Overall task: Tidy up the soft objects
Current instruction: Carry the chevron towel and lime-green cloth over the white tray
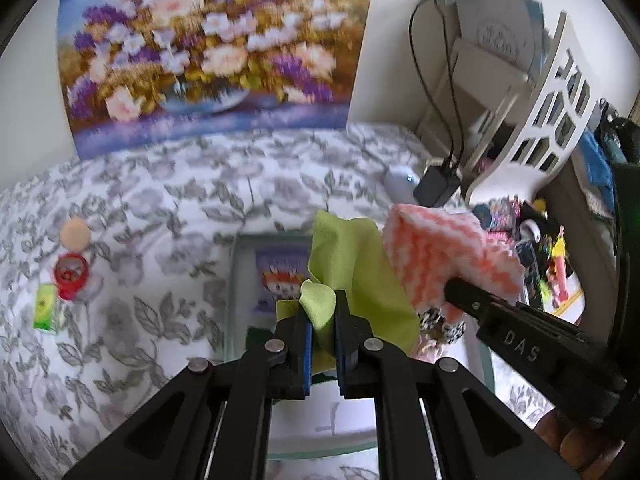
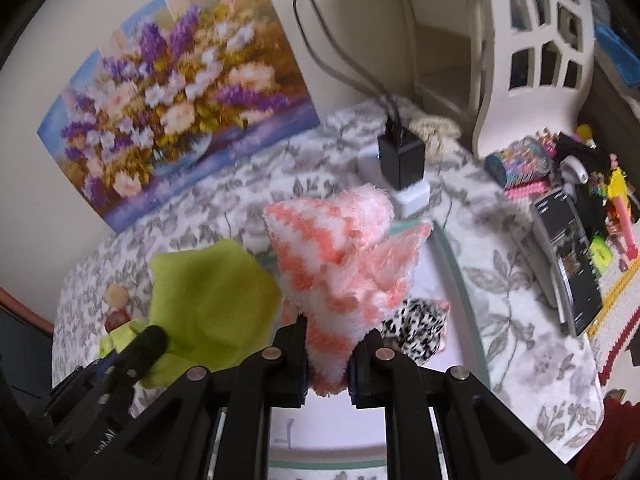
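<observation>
Cloths aloft: my left gripper (image 1: 322,316) clamps the green cloth (image 1: 360,276), my right gripper (image 2: 326,356) the fluffy pink towel (image 2: 340,256) at its 2 o'clock, both seemingly bound for the tray (image 1: 236,280) below.

Surface: a bed (image 1: 168,200) under a white quilted cover printed with grey flowers and leaves.
Left side: a round peach disc (image 1: 75,233), a small red round container (image 1: 71,274) just below it, and a green rectangular packet (image 1: 47,308) beside that.
Middle: a shallow white tray with a pale green rim (image 1: 234,280).
Far edge: a flower painting (image 1: 208,52) standing against the wall; a black charger block (image 2: 401,156) on a white box.
</observation>
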